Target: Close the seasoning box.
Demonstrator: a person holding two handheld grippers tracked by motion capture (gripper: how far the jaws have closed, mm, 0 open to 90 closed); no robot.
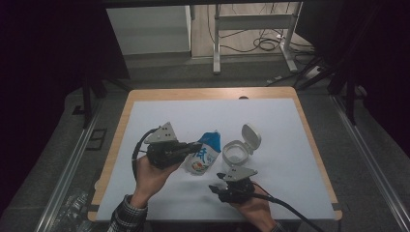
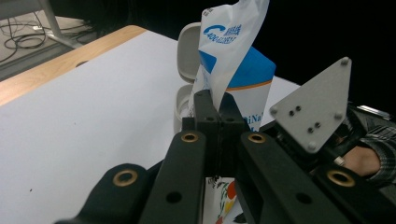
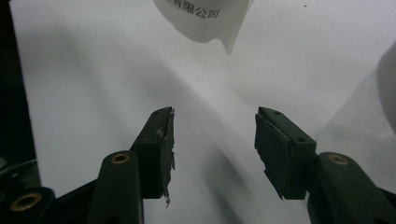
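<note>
In the right gripper view, the top edge cuts off the pouch (image 3: 205, 18). We cannot read its small print from above, and the left gripper (image 2: 215, 109) hides its lower part.

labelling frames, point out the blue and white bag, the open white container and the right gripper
blue and white bag (image 1: 205, 153), high view, printed front
open white container (image 1: 237, 152), high view, round rim
right gripper (image 3: 215, 140), right gripper view, gap between open jaws

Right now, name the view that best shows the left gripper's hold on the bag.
Left gripper view: the left gripper is shut on the bag. High view shows that grip small and dim. Right gripper view catches just the bag's lower corner.
</note>
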